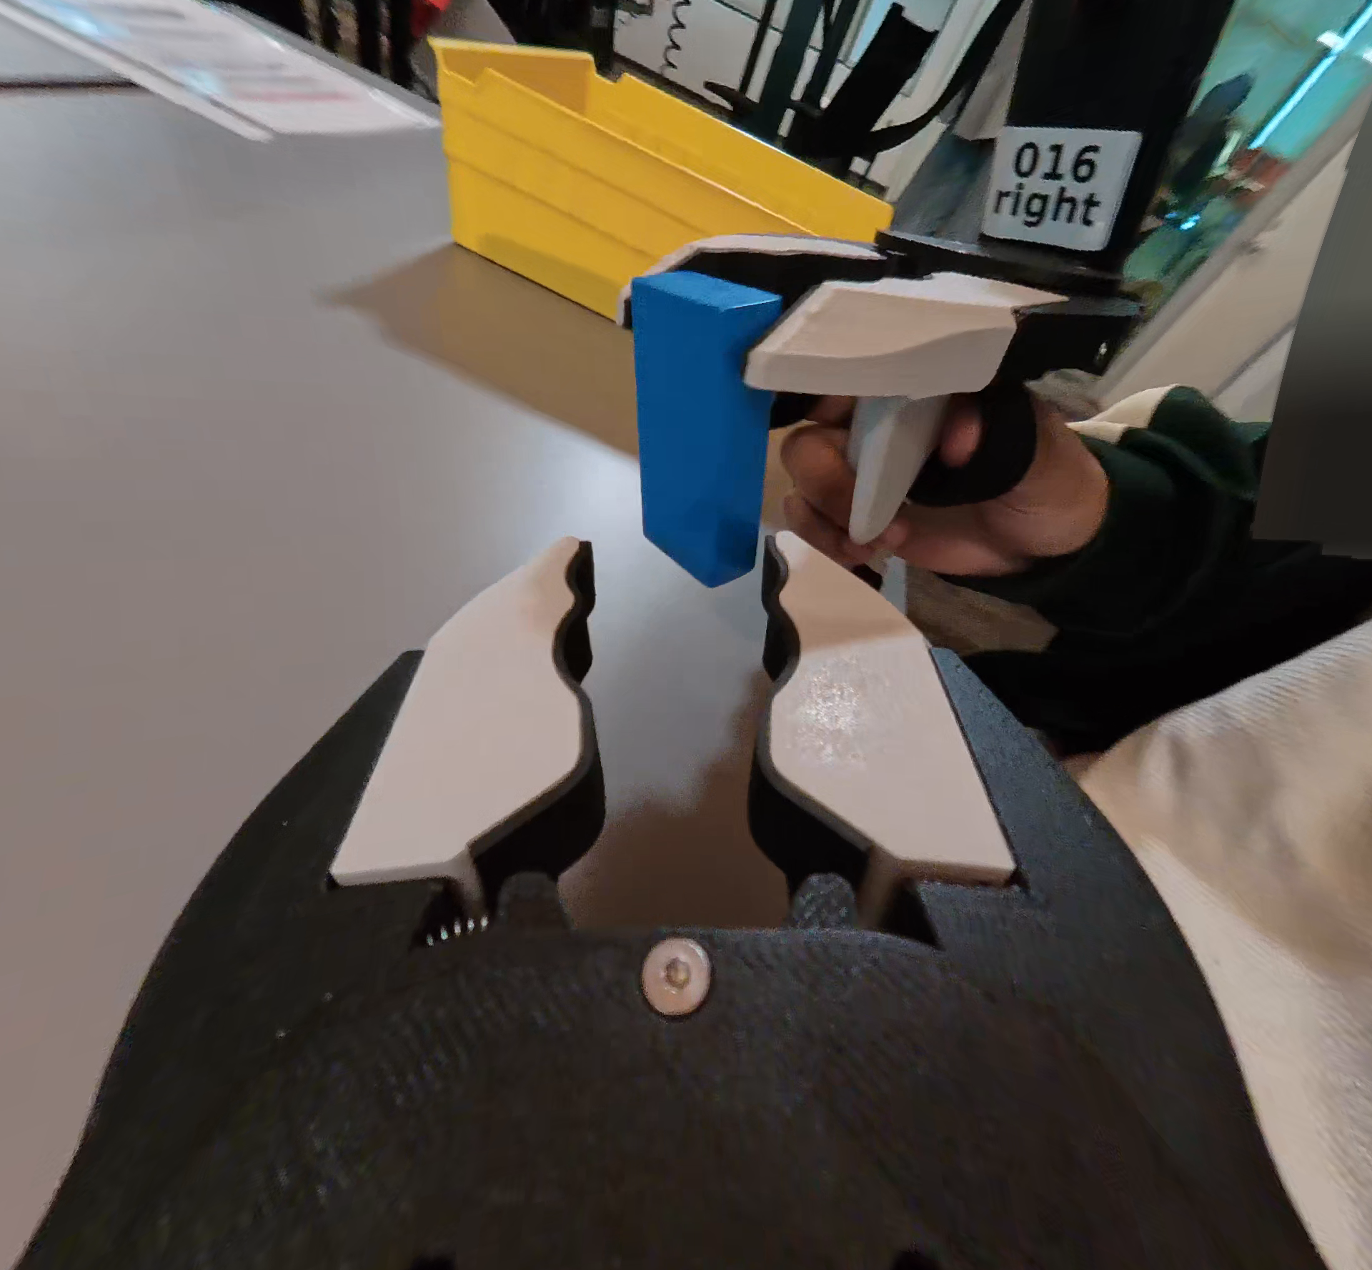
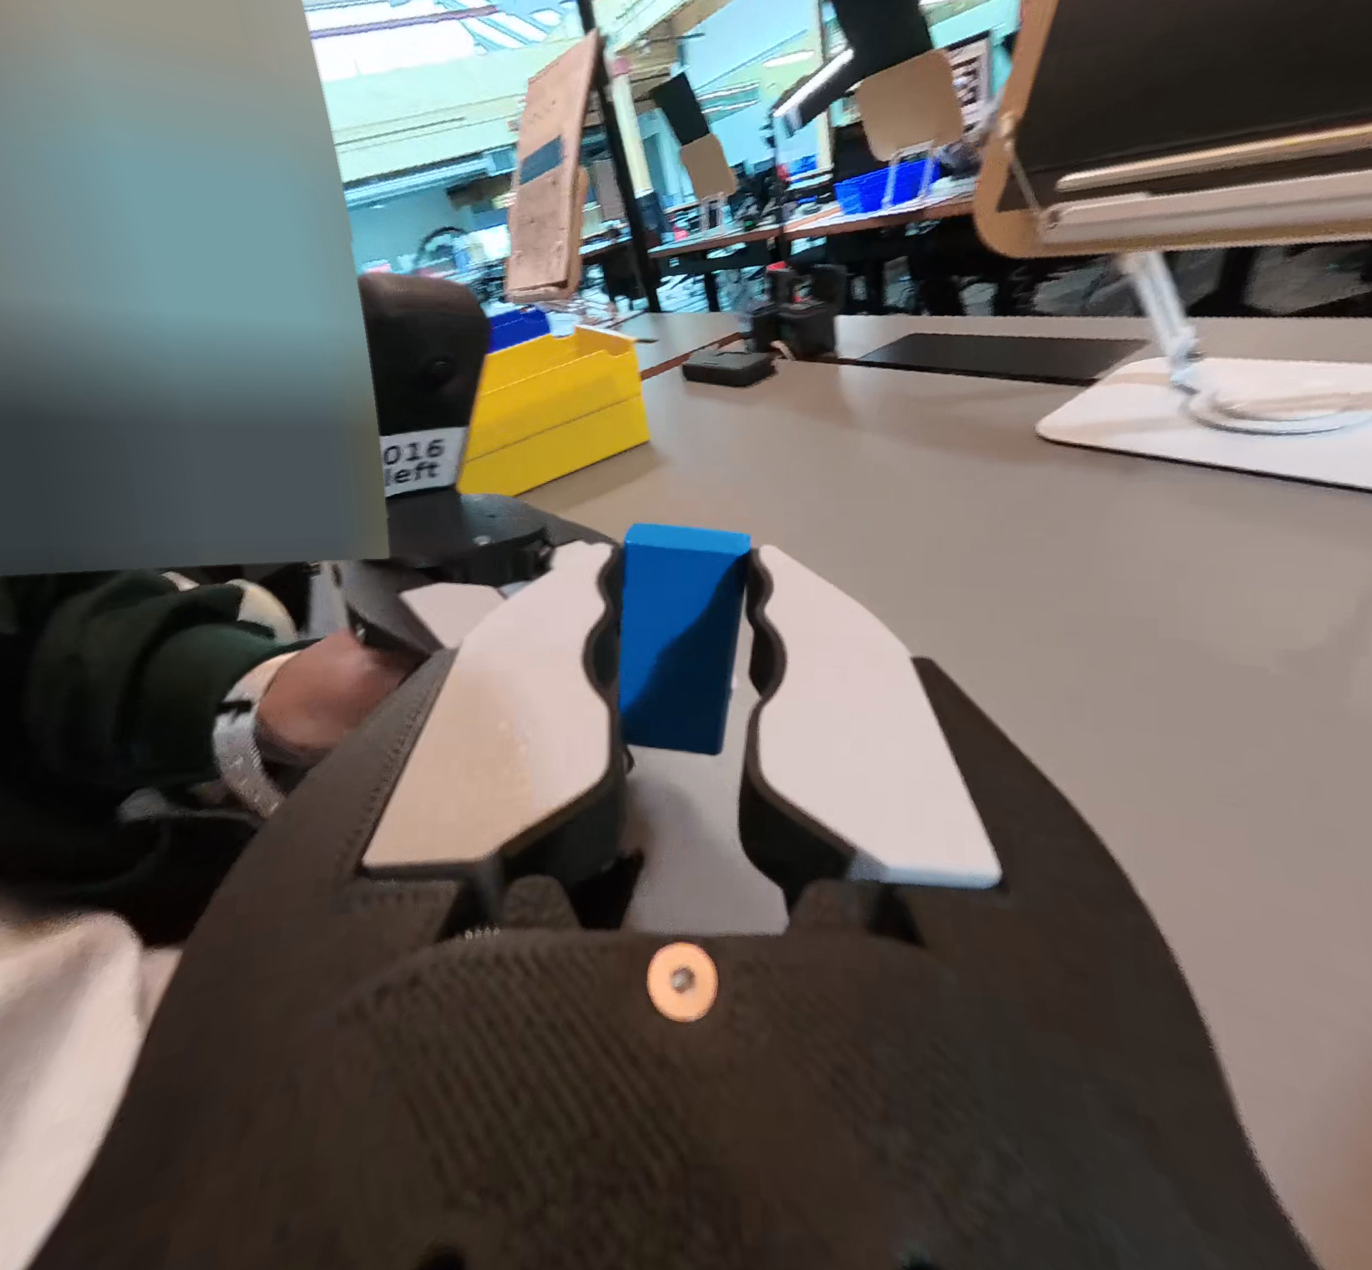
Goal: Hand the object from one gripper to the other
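Now, line by line, from the block outward:

Object: a solid blue rectangular block (image 1: 701, 432), held upright above the grey tabletop (image 1: 223, 492) and off its surface.

Right tool: the right tool (image 2: 681, 570) is clamped on the upper part of the block, one white finger pressing each side; in the left wrist view it reaches in from the right (image 1: 698, 313), and the lower part of the block hangs free below its fingers.

Left tool: the left tool (image 1: 677, 555) is spread wide and holds nothing; the block's lower end sits just above and between its fingertips, nearer the right one, and whether it touches I cannot tell.

Hands: a hand (image 1: 943, 492) in a dark green sleeve grips the right tool's handle and white trigger; in the right wrist view another hand (image 2: 319, 700) in the same kind of sleeve holds the left tool.

Yellow bin: a yellow plastic open-topped bin (image 1: 594, 172) stands on the tabletop beyond the block, well apart from both tools.

Paper: a white printed sheet (image 1: 185, 46) lies on the tabletop at the far left, blurred.

Monitor: a monitor on a white stand (image 2: 1188, 410) rests on the tabletop to the right, near a flat black mat (image 2: 995, 354).

Path: only bare tabletop lies under the two tools.
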`<act>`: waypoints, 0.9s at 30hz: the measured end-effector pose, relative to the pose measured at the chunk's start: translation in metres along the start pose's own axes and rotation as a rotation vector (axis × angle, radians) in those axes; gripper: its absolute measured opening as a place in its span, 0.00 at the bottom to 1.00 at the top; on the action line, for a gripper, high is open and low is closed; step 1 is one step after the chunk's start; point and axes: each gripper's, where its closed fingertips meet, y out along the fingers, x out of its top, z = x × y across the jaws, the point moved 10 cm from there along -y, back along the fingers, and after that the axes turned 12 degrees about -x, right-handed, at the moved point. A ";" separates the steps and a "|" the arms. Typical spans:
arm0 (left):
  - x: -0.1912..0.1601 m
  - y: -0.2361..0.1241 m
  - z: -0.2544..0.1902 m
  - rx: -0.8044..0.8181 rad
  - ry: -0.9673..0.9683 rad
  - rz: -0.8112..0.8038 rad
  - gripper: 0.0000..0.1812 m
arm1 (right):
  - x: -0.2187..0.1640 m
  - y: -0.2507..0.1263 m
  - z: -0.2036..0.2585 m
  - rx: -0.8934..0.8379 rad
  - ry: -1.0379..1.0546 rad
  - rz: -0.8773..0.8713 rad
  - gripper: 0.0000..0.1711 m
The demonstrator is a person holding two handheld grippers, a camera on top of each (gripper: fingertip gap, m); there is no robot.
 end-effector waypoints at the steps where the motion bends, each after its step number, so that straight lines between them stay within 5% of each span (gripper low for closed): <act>1: 0.002 -0.001 -0.002 0.022 0.030 -0.002 0.23 | 0.000 0.001 0.004 -0.036 -0.007 -0.011 0.19; 11: 0.005 -0.006 -0.007 0.067 0.105 -0.019 0.09 | -0.007 0.008 0.046 -0.251 -0.116 -0.073 0.19; 18: 0.007 -0.010 -0.004 -0.021 0.079 -0.039 0.09 | 0.001 -0.002 0.028 -0.049 -0.104 -0.108 0.48; 27: 0.001 -0.001 -0.007 -0.276 0.096 -0.004 0.08 | 0.003 -0.010 -0.003 0.306 -0.093 -0.039 0.34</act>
